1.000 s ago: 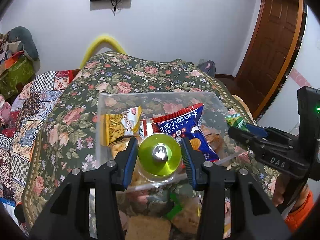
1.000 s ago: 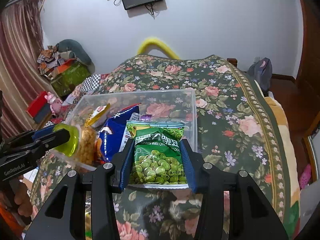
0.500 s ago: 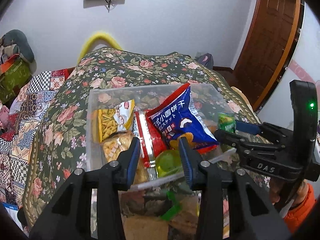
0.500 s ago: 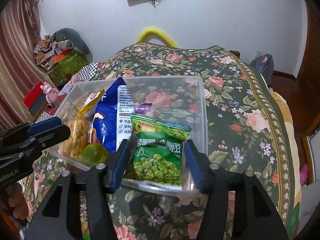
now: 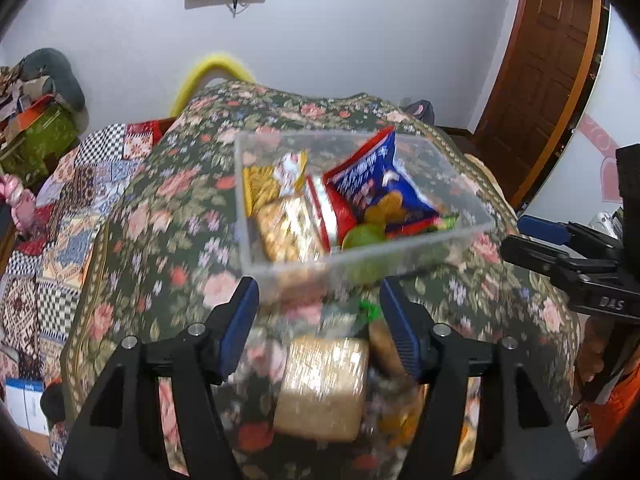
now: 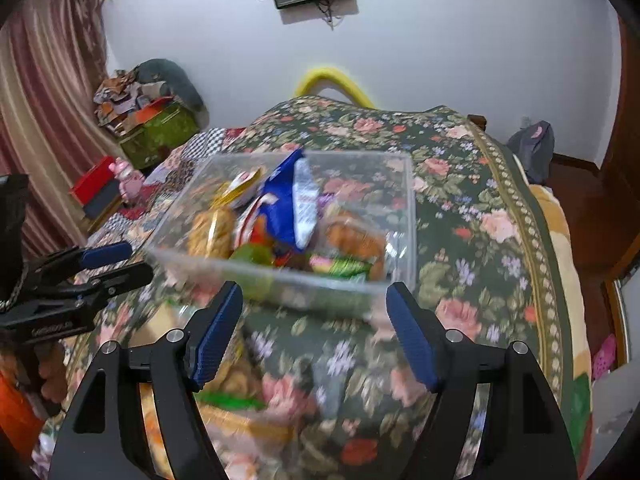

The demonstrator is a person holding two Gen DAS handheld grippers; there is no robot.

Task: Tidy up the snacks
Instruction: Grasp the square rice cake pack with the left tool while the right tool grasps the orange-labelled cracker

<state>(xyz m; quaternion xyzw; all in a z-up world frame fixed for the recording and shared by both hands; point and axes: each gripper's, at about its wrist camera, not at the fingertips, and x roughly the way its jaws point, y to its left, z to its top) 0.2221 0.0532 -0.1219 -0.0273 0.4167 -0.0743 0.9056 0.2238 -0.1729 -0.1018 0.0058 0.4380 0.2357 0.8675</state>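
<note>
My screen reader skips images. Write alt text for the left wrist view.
The open, empty left gripper hangs near a clear box of snack packets on a flowered bedspread, a wrapped snack below it. The right gripper shows at right.

Not much is showing clearly enough to read from where I am standing. White letters "DAS" are showing on the black body of the right gripper (image 5: 550, 246) — plain in the left wrist view. A line of small pale lettering is sitting on the side of the left gripper (image 6: 110, 264) too, but it is blurring past reading. The blue snack bag (image 5: 380, 188) in the clear plastic box (image 5: 360, 258) is carrying white print — all smeared.
</note>
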